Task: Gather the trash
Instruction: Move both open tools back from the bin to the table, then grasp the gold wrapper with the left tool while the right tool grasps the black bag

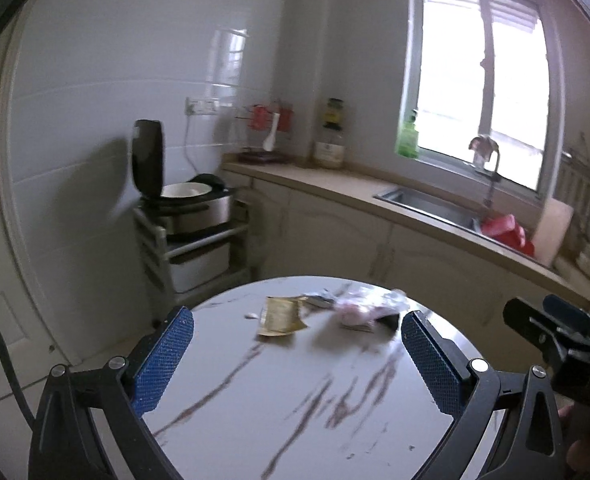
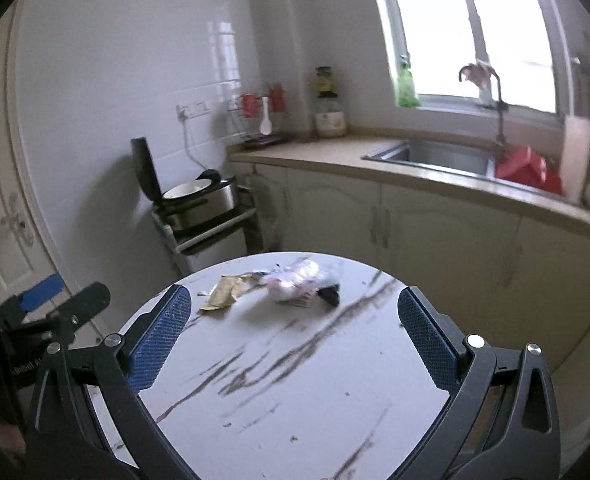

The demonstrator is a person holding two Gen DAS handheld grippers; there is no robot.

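Trash lies at the far side of a round marble table: a flat gold wrapper, a crumpled clear and pink plastic bag and a small black piece. My left gripper hovers open over the near part of the table, short of the trash, nothing between its blue pads. My right gripper is open too, likewise short of the trash and empty. Each view catches the other gripper at its side edge.
Beyond the table runs a beige counter with a steel sink, a red bag and bottles. A rice cooker with raised lid stands on a rack at the left wall.
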